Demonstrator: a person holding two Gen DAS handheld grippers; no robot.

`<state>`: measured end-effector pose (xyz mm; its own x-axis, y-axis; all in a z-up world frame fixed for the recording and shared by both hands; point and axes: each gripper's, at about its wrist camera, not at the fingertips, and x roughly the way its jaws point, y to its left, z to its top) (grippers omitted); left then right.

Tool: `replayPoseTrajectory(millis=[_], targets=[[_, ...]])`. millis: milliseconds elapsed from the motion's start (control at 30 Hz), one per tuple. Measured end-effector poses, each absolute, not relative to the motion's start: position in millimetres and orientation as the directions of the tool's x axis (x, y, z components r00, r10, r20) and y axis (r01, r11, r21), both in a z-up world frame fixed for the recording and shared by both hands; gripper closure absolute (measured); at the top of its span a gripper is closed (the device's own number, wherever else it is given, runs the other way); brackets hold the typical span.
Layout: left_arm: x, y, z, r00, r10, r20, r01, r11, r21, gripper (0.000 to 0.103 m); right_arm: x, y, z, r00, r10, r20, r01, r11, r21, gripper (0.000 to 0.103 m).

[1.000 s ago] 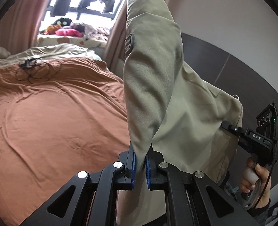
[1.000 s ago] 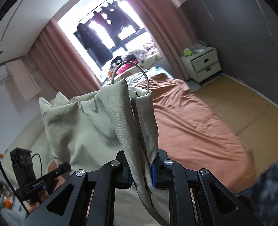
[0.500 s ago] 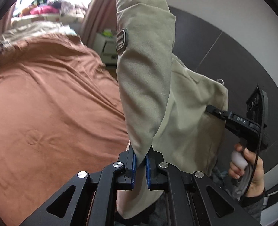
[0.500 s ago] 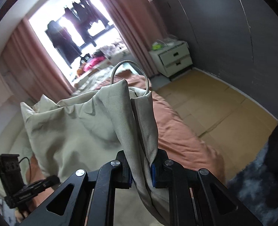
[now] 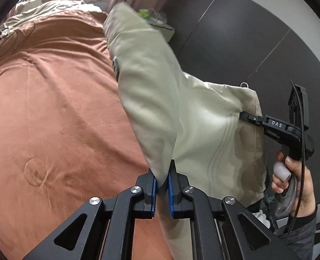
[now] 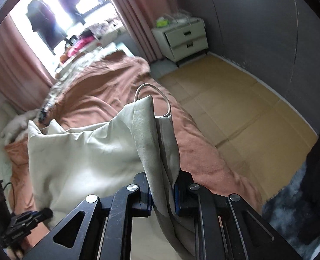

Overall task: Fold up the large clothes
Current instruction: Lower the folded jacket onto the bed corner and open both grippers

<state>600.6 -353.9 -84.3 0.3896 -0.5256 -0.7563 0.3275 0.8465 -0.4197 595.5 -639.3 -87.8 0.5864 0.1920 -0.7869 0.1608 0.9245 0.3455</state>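
- The pale khaki-green fabric jacket (image 5: 151, 99) hangs in the air above the bed covered in a rust-orange soft blanket (image 5: 51, 119), stretched between the two handheld tools.
- The left gripper (image 5: 162, 186), black with blue pads, pinches a fold of the jacket near the bottom of the left wrist view; the cloth fills the narrow gap between the pads.
- The right gripper (image 6: 163, 197), also black with blue pads, clamps a thicker bunch of the same jacket. Its jaws are opening slightly, yet the fabric sits pressed between them.
- In the left wrist view, the right gripper (image 5: 243, 115) bites the jacket's far edge, held by a person's hand (image 5: 294, 182) beside the bed.
- A thin grey cord loop (image 6: 153, 99) arches from the top of the jacket, above the bed.
- A dark oval patch (image 5: 116, 65) shows on the jacket's raised sleeve.
- A white two-drawer nightstand (image 6: 181, 39) stands beyond the bed's far corner, against the dark grey wall (image 6: 257, 21).
- Tan floor mats (image 6: 235, 104) lie alongside the bed.
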Motion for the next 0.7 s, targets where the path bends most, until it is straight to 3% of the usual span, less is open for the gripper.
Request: replayPoseTrajectory(millis=[100, 133, 333, 700], targets=[[612, -360, -100, 0.402, -0.483, -0.778, 0.337, 0.868, -0.365, 0.088, 603, -648, -105, 0.55, 0.024, -0.835, 0.284, 0.935, 0.214, 0.049], [614, -363, -108, 0.406, -0.45, -0.795, 0.334, 0.883, -0.329, 0.084, 601, -653, -105, 0.556, 0.005, -0.831, 0.298, 0.932, 0.205, 0.046], [612, -351, -137, 0.381, -0.474, -0.794, 0.322, 0.873, -0.367, 0.062, 550, -679, -109, 0.529, -0.052, -0.847, 0.324, 0.935, 0.145, 0.045], [585, -347, -153, 0.32, -0.49, -0.81, 0.309, 0.863, -0.4, 0.062, 421, -714, -117, 0.524, -0.057, -0.85, 0.453, 0.864, 0.222, 0.045]])
